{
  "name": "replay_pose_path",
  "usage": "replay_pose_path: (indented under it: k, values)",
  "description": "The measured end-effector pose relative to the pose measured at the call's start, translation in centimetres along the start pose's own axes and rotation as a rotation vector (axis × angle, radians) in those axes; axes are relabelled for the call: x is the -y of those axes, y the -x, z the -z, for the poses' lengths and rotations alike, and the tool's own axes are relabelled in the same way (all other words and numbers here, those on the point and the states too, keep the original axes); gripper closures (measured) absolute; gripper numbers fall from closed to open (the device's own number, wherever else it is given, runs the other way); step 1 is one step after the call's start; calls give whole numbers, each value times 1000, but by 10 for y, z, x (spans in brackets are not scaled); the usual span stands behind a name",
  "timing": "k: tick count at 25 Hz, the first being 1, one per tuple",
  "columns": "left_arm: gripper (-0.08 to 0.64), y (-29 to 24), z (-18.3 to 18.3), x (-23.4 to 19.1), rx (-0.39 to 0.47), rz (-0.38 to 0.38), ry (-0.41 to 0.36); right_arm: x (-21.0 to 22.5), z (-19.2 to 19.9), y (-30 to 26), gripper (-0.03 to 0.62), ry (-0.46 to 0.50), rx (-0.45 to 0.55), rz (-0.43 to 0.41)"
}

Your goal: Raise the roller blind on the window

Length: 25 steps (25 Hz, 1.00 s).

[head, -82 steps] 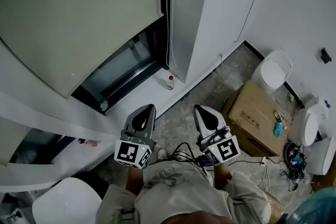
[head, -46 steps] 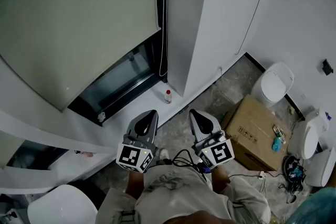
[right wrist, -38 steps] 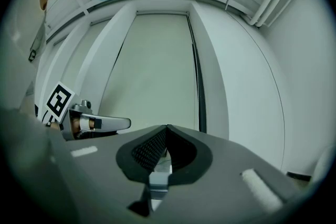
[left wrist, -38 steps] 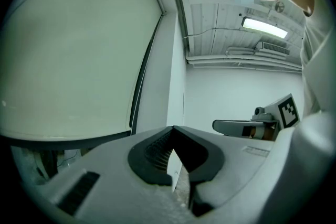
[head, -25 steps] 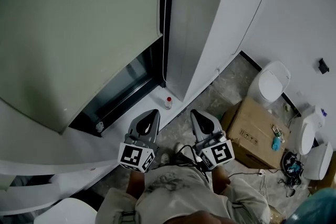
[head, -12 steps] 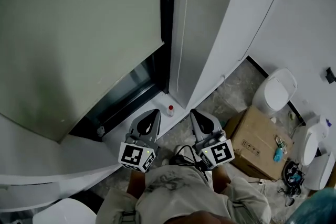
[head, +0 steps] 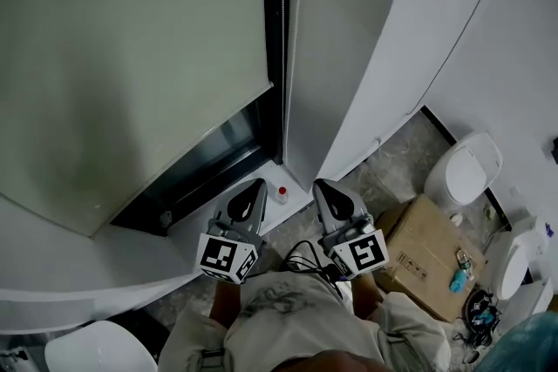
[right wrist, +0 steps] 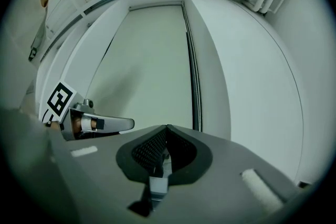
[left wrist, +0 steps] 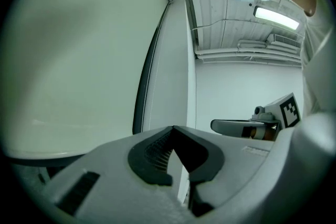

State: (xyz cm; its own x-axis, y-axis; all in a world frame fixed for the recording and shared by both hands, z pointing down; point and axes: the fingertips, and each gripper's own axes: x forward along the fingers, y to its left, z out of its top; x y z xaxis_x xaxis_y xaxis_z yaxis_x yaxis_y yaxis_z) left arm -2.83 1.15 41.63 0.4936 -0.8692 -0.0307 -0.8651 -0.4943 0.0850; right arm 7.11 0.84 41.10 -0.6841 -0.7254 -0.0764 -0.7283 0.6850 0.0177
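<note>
Head view: grey plastic left gripper (head: 253, 186) and right gripper (head: 323, 186) sat side by side before pale-green fabric roller blind (head: 131, 57); both jaw pairs were pressed together, empty.

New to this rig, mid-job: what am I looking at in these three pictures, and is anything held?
No robot arm: a person holds tongs in each hand. The head view looks down on both: left tongs, right tongs, each bearing a marker cube. The other two views come from cameras riding on each pair. Both pairs are shut and empty. Ahead, the roller blind covers most of the window; its bead chain hangs beside it. A small red-capped bottle stands on the sill.
</note>
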Motion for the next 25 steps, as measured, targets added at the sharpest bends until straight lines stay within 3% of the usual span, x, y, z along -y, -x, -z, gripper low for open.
replay_pose_path:
  k: [11,25]
  values:
    - [555,-40,3,3,-8,-16,4,30,0,-13,581,-16,16,-43]
    - [554,-90,0,-31,-6,57,8,54,4,-47,581,1,-5,37]
